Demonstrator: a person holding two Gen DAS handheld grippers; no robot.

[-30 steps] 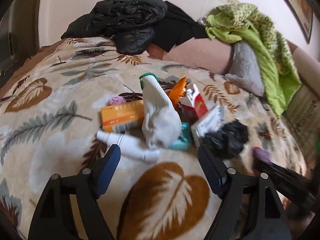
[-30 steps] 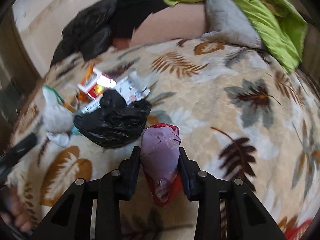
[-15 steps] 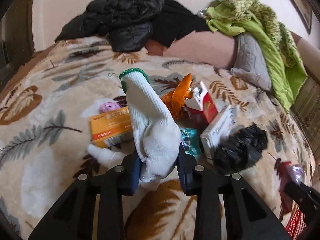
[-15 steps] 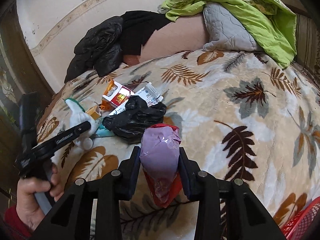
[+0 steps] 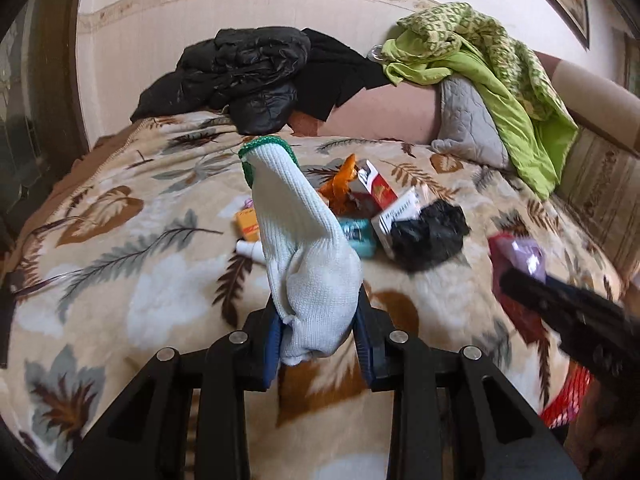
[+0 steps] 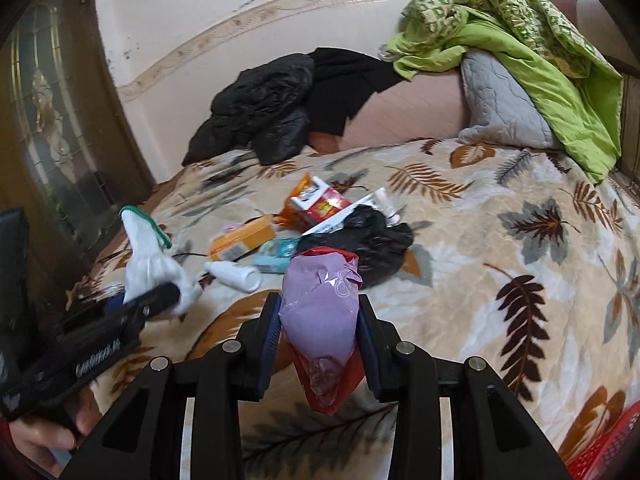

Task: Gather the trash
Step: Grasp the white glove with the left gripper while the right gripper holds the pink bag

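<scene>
My left gripper [image 5: 318, 344] is shut on a white knit glove [image 5: 304, 256] with a green cuff and holds it above the bed; the glove also shows in the right wrist view [image 6: 150, 260]. My right gripper [image 6: 318, 340] is shut on a purple and red plastic bag [image 6: 320, 312], which also shows in the left wrist view [image 5: 520, 260]. A trash pile lies mid-bed: a crumpled black bag [image 5: 428, 236], a red and white carton [image 5: 376, 190], an orange box [image 6: 244, 240], a white bottle [image 6: 236, 274], a teal packet [image 5: 358, 236].
The leaf-print blanket [image 6: 500, 248] covers the bed. Black jackets [image 5: 244, 76], a grey pillow [image 5: 468, 124] and a green blanket [image 5: 500, 76] lie at the headboard. A red mesh basket [image 6: 600, 448] sits at the lower right edge. A dark wooden door [image 6: 48, 120] stands on the left.
My left gripper closed on the white glove and lifted it off the pile. My right gripper kept its hold on the purple and red bag and pulled back and up.
</scene>
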